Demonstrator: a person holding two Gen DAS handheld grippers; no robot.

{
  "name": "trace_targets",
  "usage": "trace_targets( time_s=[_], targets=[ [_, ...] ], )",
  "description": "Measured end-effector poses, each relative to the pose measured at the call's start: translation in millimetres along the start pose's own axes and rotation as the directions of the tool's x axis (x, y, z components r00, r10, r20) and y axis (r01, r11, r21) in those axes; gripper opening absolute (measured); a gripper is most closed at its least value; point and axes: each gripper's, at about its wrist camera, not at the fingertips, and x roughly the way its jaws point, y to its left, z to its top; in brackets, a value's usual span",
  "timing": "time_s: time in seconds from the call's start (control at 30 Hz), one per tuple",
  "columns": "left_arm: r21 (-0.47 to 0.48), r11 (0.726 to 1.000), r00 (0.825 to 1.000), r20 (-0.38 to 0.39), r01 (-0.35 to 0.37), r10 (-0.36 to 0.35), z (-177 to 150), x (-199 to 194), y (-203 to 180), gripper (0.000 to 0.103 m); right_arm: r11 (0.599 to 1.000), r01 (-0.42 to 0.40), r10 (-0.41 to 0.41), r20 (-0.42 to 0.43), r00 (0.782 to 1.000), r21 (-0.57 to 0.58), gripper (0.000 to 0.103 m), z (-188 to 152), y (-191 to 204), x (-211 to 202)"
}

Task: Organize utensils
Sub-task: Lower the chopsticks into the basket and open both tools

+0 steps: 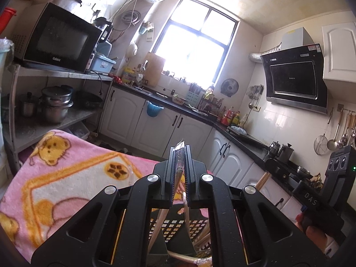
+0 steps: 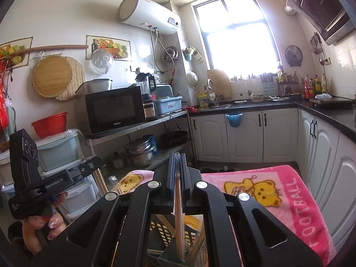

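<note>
left hand-held gripper (image 1: 180, 153) is clamped tight on a plastic-wrapped pair of wooden chopsticks (image 1: 178, 178), the wrapper tip poking out at twelve o'clock. right hand-held gripper (image 2: 177, 162) is pinched on another wrapped wooden chopstick pair (image 2: 179, 211). both hang over a black perforated plastic basket (image 1: 175, 227) on the pink bear-print blanket (image 1: 66, 178) covering the desk.

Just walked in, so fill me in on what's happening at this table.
A person is sorting utensils with a handheld gripper in each hand. The left gripper is shut on a plastic-wrapped utensil, and the right gripper is shut on wrapped wooden chopsticks. Both hang above a black perforated basket that already holds more wooden sticks, on a table covered with a pink bear-print blanket. Neither item has been released yet.
</note>
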Motion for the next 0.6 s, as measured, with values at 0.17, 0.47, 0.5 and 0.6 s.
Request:
trace_targets(
  time_s=[0.17,0.47,0.5,0.6],
  targets=[
    [-0.002,1.0,1.0,-0.022,0.005,-0.005,-8.1,2.0,1.3,0.004,1.0,0.002,-0.002,-0.02,1.0,0.014,0.005,-9.2,-1.3,3.8],
    [0.0,1.0,0.997,-0.075,0.004,-0.004,-19.0,2.5,3.8,0.004,1.0,0.009,-0.007,-0.064,0.998,0.027,0.005,-22.0,-0.2,4.9],
    [0.0,1.0,0.997,-0.08,0.006,-0.006,-19.5,2.2,3.6,0.004,1.0,0.009,-0.007,-0.064,0.998,0.026,0.005,-23.3,0.2,3.9],
    [0.005,1.0,0.995,-0.095,0.001,0.0,-23.6,0.7,3.4,0.004,1.0,0.013,-0.011,-0.07,0.997,0.021,0.005,-26.2,1.1,2.4]
  ],
)
